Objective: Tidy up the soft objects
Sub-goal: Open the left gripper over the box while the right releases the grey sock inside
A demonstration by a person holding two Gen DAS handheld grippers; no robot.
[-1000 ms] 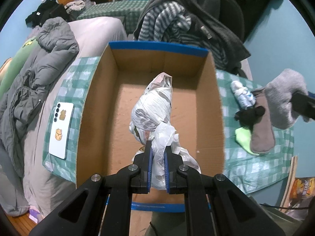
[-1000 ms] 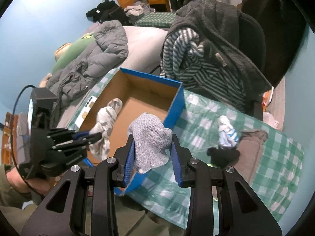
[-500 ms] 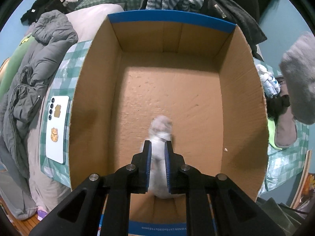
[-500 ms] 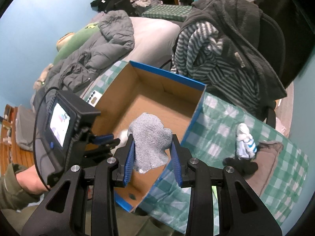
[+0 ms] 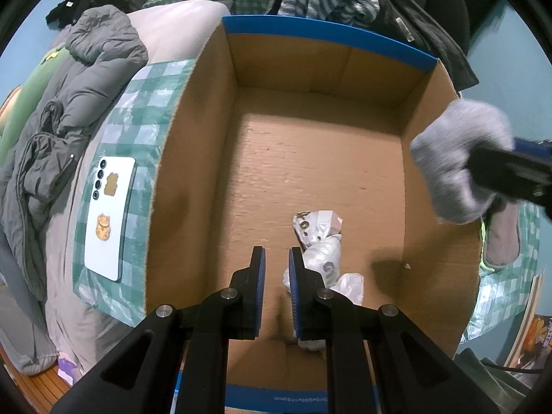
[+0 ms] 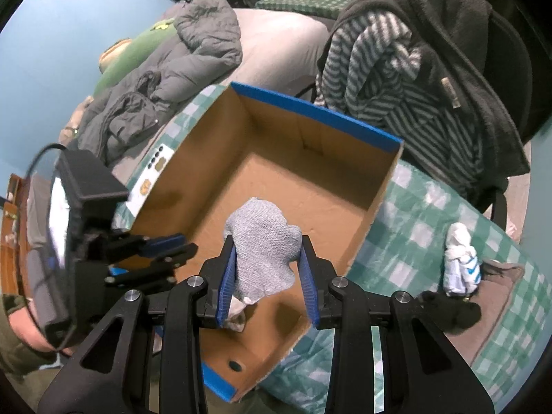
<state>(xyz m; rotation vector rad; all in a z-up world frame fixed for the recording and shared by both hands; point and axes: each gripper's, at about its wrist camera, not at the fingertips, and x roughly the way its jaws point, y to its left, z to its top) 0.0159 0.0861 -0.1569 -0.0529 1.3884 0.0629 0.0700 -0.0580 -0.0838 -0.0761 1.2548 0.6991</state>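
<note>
Right claw (image 6: 269, 276) clamps the grey sock (image 6: 264, 255) mid-bundle: light, floppy. Left claw (image 5: 276, 269) nearly closed, empty, white bundle (image 5: 319, 245) beside it in the box (image 5: 345, 45).

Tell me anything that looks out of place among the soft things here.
A white phone lies face down on the checked cloth left of the cardboard box, a hard thing among socks. Inside the box, the white patterned sock lies crumpled rather than flat. Nothing looks spilled or damaged.

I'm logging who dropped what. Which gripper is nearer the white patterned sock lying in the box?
Left. The left gripper hangs right beside the white patterned sock; the right gripper hovers higher, holding a grey sock.
</note>
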